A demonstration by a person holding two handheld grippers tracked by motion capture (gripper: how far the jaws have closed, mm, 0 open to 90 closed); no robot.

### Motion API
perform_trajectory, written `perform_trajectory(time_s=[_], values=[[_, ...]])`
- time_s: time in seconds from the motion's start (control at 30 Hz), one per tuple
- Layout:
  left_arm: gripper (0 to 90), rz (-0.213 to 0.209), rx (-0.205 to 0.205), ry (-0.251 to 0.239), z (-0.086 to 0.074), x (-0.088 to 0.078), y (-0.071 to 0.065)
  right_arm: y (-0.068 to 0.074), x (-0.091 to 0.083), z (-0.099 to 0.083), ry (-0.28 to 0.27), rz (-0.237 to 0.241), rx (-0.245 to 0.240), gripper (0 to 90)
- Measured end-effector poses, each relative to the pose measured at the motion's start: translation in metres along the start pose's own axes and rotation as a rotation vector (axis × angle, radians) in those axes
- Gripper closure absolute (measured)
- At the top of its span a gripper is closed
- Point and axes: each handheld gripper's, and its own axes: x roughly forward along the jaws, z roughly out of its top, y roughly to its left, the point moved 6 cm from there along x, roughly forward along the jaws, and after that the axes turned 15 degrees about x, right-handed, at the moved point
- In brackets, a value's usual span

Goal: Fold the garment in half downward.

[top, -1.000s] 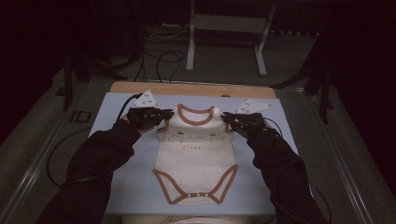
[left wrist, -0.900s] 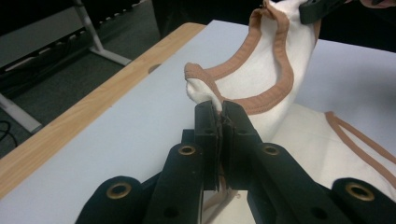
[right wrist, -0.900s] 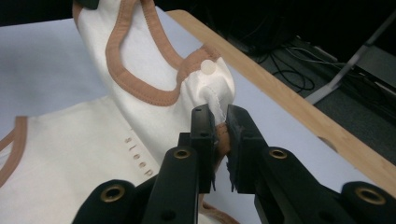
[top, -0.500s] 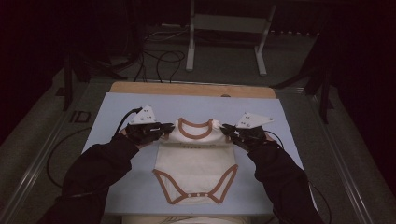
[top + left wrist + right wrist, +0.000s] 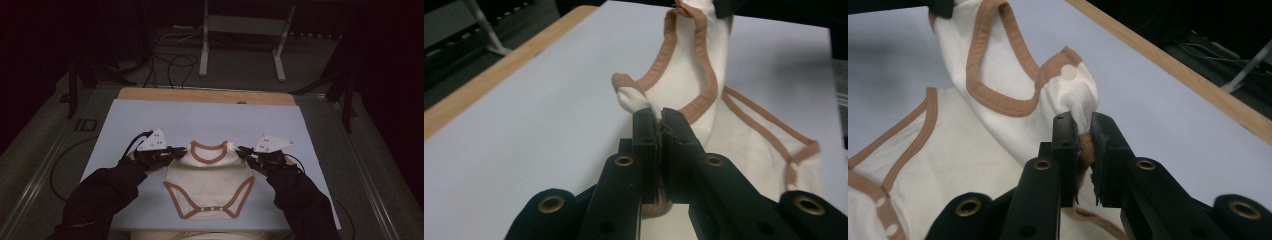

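Left tool [image 5: 176, 151] & right tool [image 5: 242, 150], each clenched on a shoulder of the cream cotton baby bodysuit w/ brown trim [image 5: 210, 185], hold it at 6 o'clock on the pale-blue bench [image 5: 150, 115]; uneven pull could slip fabric from one grip.

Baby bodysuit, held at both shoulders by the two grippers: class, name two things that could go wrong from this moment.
1. The left gripper pinches only a small tuck of the bodysuit at its shoulder; a pull could slip the cloth free, dropping that side.
2. The right gripper grips close beside a snap; tension there might strain the snap or its brown trim.
3. The lower half lies on the white mat; uneven hand movement could drag it askew or wrinkle it.
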Motion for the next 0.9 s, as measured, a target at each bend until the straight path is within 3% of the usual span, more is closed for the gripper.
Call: perform_trajectory(time_s=[0.47, 0.9], values=[[86.6, -0.054, -0.03, 0.001, -0.019, 0.006, -0.026, 0.013, -0.001, -0.029, 0.031, 0.035, 0.028, 82.3], [86.6, -0.084, -0.021, 0.001, -0.023, 0.005, -0.046, 0.025, -0.011, -0.04, 0.031, 0.05, 0.033, 82.3]])
